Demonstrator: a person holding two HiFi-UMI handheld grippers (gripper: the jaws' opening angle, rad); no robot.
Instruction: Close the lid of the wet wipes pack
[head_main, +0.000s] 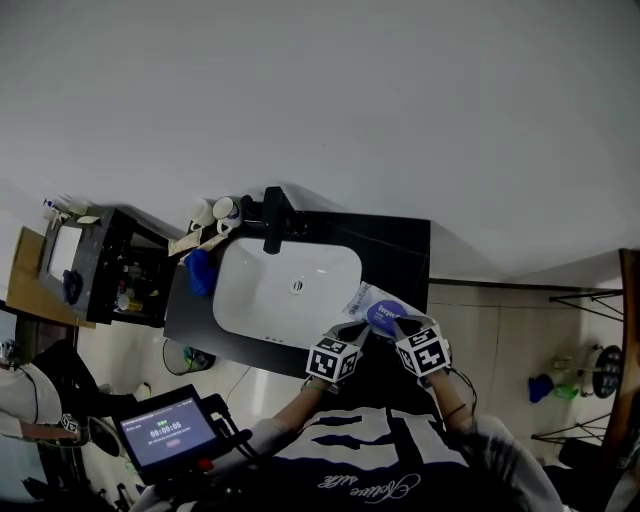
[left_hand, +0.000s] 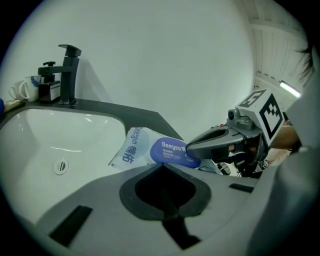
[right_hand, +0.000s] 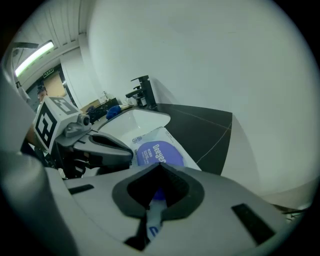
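Right gripper view: the wet wipes pack (right_hand: 148, 136) lies on the dark counter (right_hand: 200, 125), just beside the white sink (right_hand: 135, 119), with its blue lid (right_hand: 160, 151) facing up. The right gripper (right_hand: 159, 172) has its jaws pinched on the pack's near edge, and a white-and-blue strip shows between them. The left gripper (left_hand: 162, 169) has its jaws pressed together with nothing between them, its tip close beside the pack. A black tap (head_main: 272, 218) stands behind the sink.
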